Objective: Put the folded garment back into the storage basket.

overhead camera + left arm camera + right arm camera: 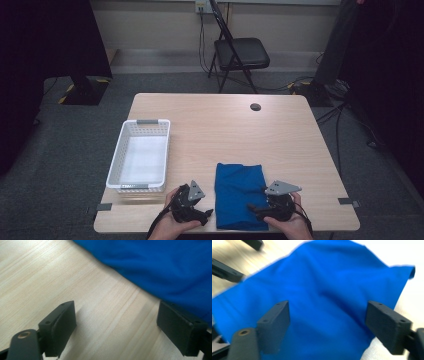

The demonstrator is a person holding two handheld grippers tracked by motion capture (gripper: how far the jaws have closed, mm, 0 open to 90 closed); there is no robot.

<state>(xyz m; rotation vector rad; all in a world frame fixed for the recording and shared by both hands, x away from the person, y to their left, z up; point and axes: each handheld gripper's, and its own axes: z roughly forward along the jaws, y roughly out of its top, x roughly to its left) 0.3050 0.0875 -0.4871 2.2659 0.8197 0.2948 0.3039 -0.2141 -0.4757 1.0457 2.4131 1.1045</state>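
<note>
A blue cloth (239,192) lies folded flat near the front edge of the wooden table (225,130). Just left of the cloth, my left gripper (206,214) points toward its edge. In the left gripper view its jaws stand wide apart as the left gripper (116,327) hovers over bare wood, with the blue cloth (162,265) just beyond and beside the right jaw. My right gripper (253,209) reaches in over the cloth's front right part. Seen in its own view, the right gripper (327,322) is open above the blue cloth (324,285), nothing pinched between the pads.
A white plastic basket (147,122) stands empty on the table's left half. A small dark round cap (255,106) sits in the tabletop at the back. A black folding chair (240,52) stands on the floor beyond the table.
</note>
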